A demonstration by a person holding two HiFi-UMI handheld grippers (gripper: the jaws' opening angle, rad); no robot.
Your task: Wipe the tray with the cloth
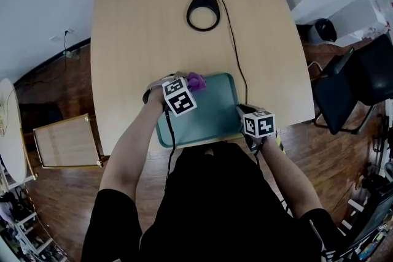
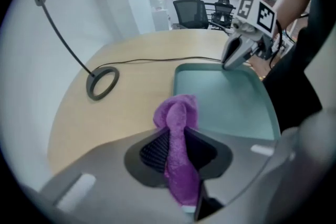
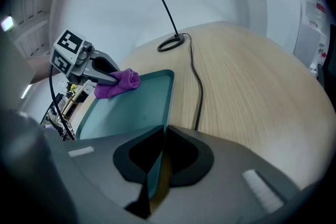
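At the near edge of the surface (image 1: 153, 27), right in front of you, lies the tray (image 1: 209, 119), its long axis running left to right along that edge. Your left tool (image 2: 177, 147) is closed almost all the way on the cloth (image 2: 178, 118). The jaws pinch a bunched fold, and a rounded wad sticks out past their tips. That wad sits at the tray's far rim, left of its middle, about where the rim meets the bare wood. Whether it already presses on the tray is hard to tell from any view.

From the cloth, nearly all the tray's bare floor lies toward you and toward the surface's right edge. So the coming stroke most likely has to pull back toward the near edge or sweep along the long axis to the right. The left hand is the only one placed to make it.

Your right tool (image 3: 160, 152) is at the tray's near right corner. Its jaws are drawn together on the rim, and the thin wall runs straight in between them. Judging by that, it is pinning the tray so it cannot slide while you wipe.

Beyond the tray, well apart from the cloth, the lamp base (image 1: 203, 10) stands toward the far edge. Its cord (image 1: 236, 58) trails along just beside the tray's right rim, so a wide rightward sweep could catch it.
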